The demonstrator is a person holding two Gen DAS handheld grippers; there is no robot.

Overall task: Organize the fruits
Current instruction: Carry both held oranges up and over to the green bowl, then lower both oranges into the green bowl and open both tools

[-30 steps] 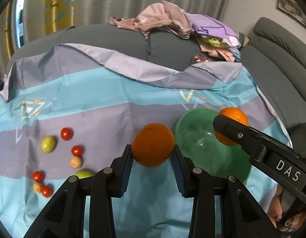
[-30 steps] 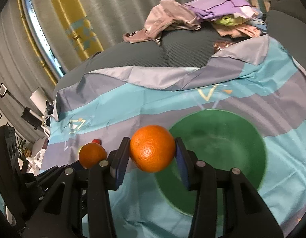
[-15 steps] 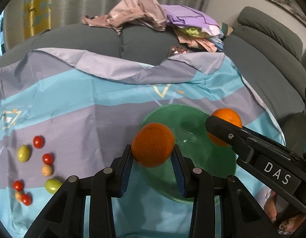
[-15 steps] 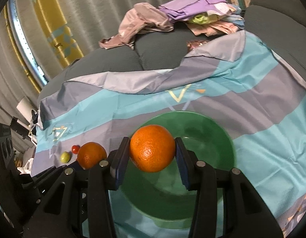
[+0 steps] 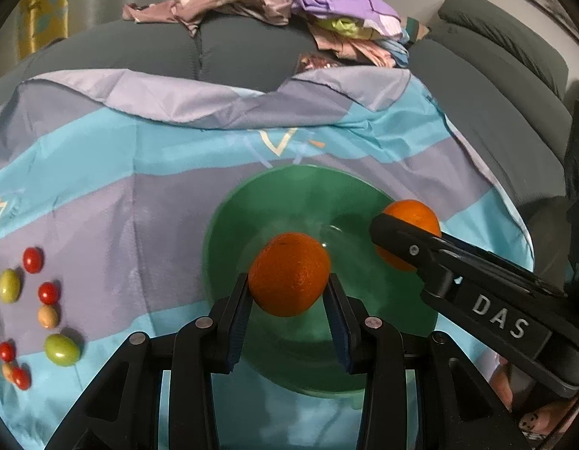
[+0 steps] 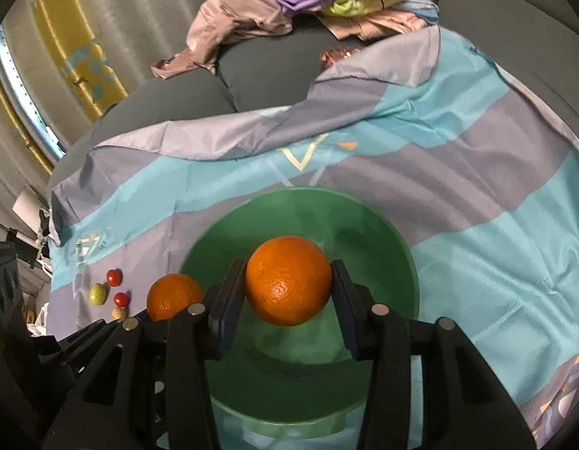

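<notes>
Both claws, left (image 5: 289, 300) and right (image 6: 287, 292), now over the green bowl (image 6: 402, 247).

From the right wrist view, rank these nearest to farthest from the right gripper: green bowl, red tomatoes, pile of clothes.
1. Green bowl, directly beneath the right gripper and its orange.
2. Red tomatoes, off to the left on the cloth.
3. Pile of clothes, farthest, at the back on the grey cushions.
</notes>
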